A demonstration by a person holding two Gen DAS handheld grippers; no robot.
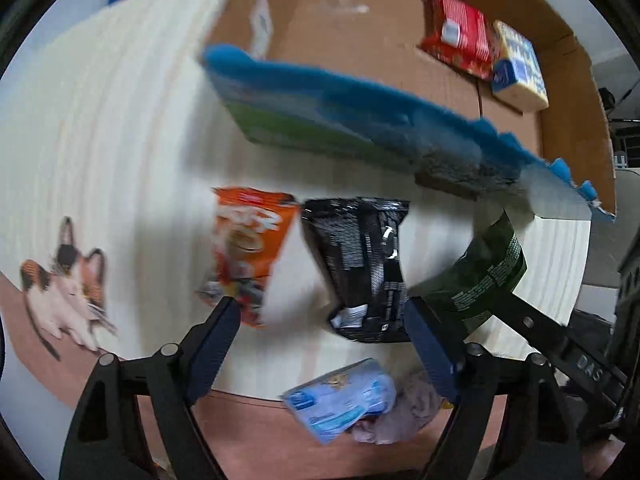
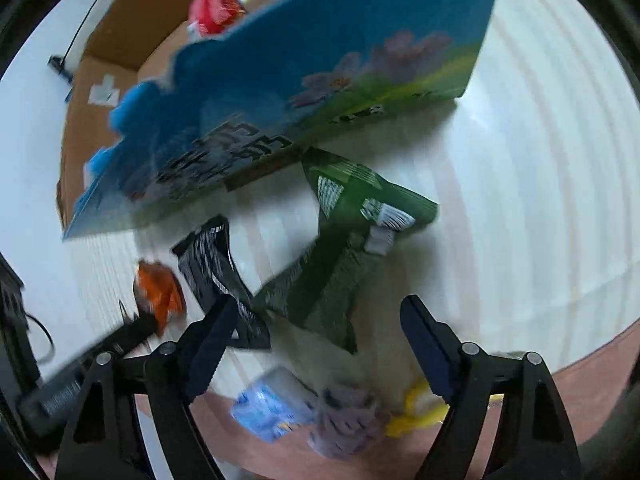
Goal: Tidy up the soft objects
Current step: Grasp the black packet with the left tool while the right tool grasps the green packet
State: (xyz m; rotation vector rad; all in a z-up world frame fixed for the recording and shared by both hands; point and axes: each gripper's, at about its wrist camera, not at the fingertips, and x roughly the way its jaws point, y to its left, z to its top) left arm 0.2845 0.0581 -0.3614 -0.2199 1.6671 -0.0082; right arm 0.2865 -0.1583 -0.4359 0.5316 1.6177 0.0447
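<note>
My left gripper (image 1: pixel 322 314) is open and empty above the white table, over a black snack bag (image 1: pixel 362 268) with an orange bag (image 1: pixel 244 252) to its left. A green bag (image 1: pixel 486 270) lies to the right. My right gripper (image 2: pixel 316 318) is open and empty over the green bag (image 2: pixel 340 256); the black bag (image 2: pixel 218 268) and orange bag (image 2: pixel 158 294) lie to its left. A light blue packet (image 1: pixel 340 398) and a lilac cloth (image 1: pixel 404 412) lie at the table's near edge. A red pack (image 1: pixel 460 34) and a yellow-blue sponge pack (image 1: pixel 518 66) sit inside the cardboard box (image 1: pixel 360 32).
The box's blue printed flap (image 2: pixel 312 80) hangs open toward me over the table (image 2: pixel 540 200). A cat picture (image 1: pixel 64 284) is on the mat at left. A yellow item (image 2: pixel 416 410) lies beside the lilac cloth (image 2: pixel 344 420) and blue packet (image 2: pixel 268 404). The other gripper's arm (image 1: pixel 560 340) reaches in at right.
</note>
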